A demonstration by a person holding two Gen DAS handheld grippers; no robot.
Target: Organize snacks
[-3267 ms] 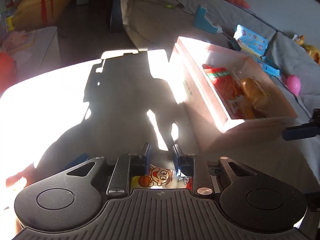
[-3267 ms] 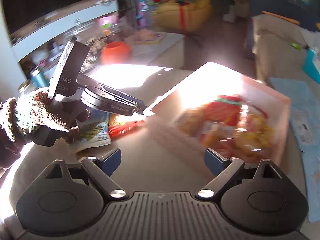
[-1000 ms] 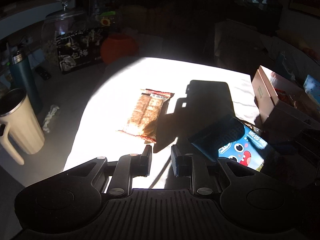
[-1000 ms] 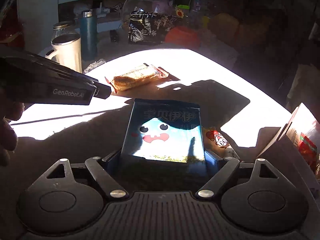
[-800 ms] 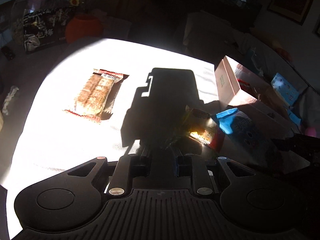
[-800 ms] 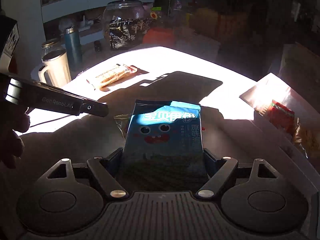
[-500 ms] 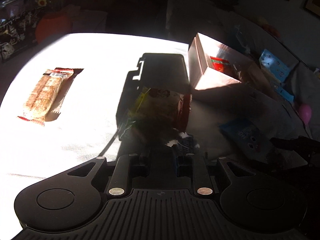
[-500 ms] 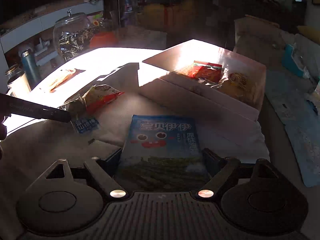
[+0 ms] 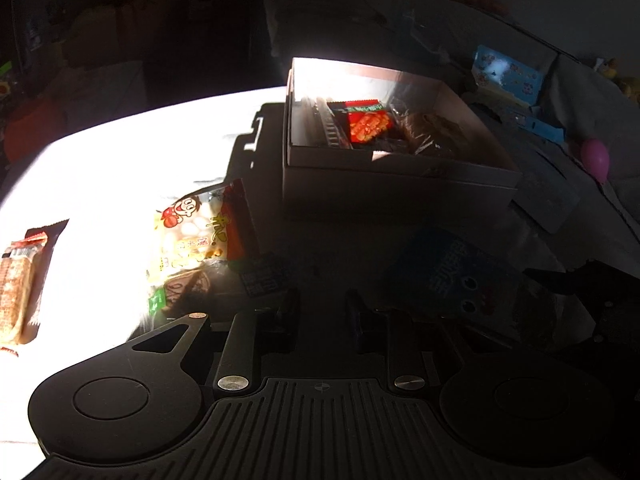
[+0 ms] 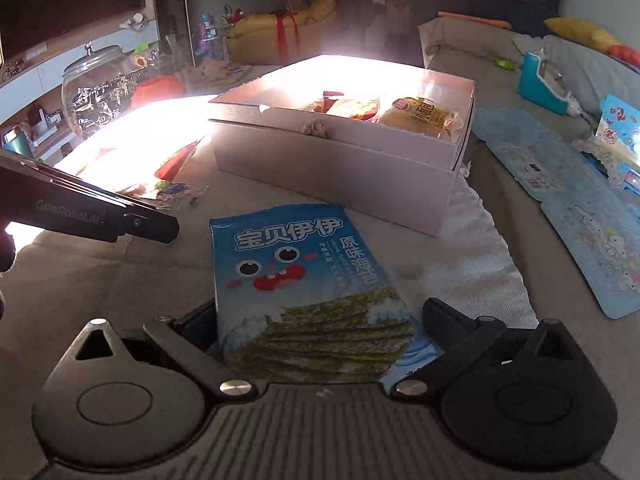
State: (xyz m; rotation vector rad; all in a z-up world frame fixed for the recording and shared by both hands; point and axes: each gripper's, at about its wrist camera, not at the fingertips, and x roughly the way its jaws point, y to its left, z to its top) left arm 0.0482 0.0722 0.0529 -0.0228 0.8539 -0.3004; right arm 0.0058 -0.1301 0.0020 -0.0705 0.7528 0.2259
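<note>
Right hand-held gripper (image 10: 320,320) jaws opening wide around blue seaweed packet (image 10: 308,280) lying on table (image 10: 100,280) near pink box (image 10: 332,160), left hand-held gripper (image 9: 322,312) jaws opening slightly, empty, cartoon snack bag (image 9: 196,240) just beyond.

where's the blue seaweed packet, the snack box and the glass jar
blue seaweed packet (image 10: 296,276), right wrist view, its cartoon face
snack box (image 10: 332,168), right wrist view, its near wall
glass jar (image 10: 100,92), right wrist view, its belly

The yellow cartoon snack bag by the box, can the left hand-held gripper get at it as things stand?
Probably yes. The yellow snack bag lies flat just ahead-left of the left hand-held gripper, nothing between them. Its jaws, opening, hold nothing.
</note>
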